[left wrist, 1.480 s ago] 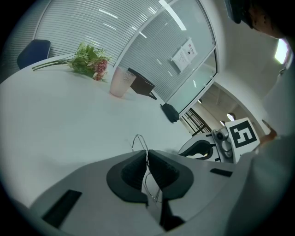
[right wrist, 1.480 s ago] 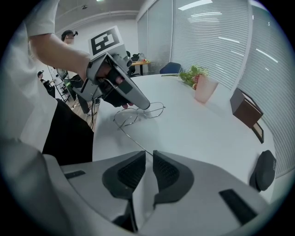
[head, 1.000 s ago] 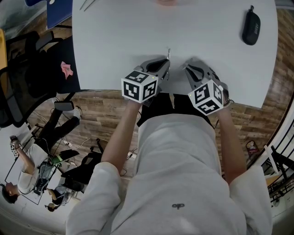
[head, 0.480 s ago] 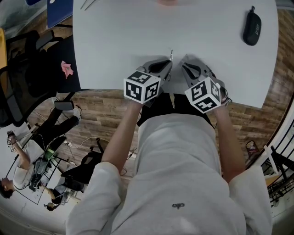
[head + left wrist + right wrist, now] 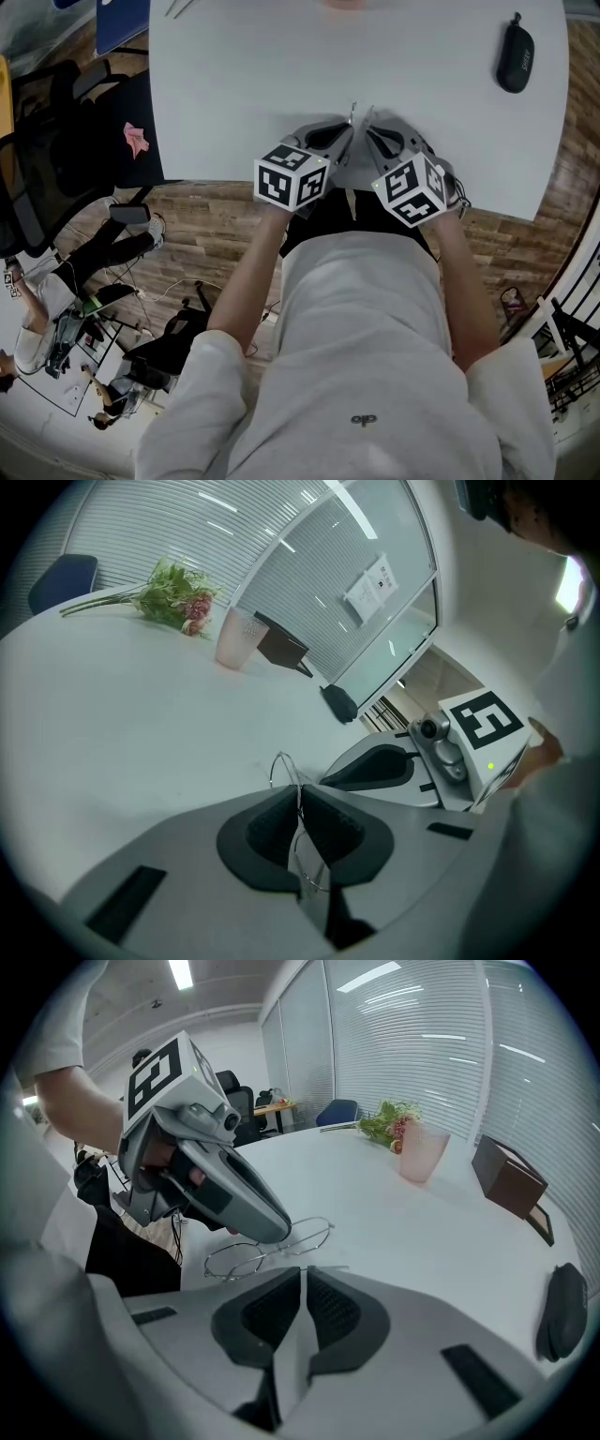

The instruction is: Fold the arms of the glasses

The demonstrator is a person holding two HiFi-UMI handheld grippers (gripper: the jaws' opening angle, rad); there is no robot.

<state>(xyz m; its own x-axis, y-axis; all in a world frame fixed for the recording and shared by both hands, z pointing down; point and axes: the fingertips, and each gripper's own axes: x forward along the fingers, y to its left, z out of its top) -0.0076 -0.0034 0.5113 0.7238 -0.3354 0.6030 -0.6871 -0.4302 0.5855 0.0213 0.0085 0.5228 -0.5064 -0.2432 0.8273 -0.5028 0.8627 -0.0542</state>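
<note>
Thin wire-rimmed glasses (image 5: 354,114) are held just above the white table (image 5: 234,84), close to its near edge. My left gripper (image 5: 347,131) is shut on them. In the left gripper view the wire frame (image 5: 281,764) runs between the pressed pads (image 5: 323,827). In the right gripper view both lens rims (image 5: 272,1246) show under the left gripper's tip (image 5: 267,1227). My right gripper (image 5: 304,1274) sits just to the right, its jaws closing to a narrow slit. One slim arm of the glasses (image 5: 328,1267) lies across its fingertips.
A black glasses case (image 5: 513,56) lies at the table's far right. A pink cup (image 5: 420,1152), a bunch of flowers (image 5: 389,1119) and a brown box (image 5: 509,1180) stand farther across the table. Office chairs (image 5: 47,169) stand on the floor to the left.
The right gripper has moved left and inward until its tip nearly meets the left gripper's at the glasses. The left gripper has stayed where it was, holding the frame.
</note>
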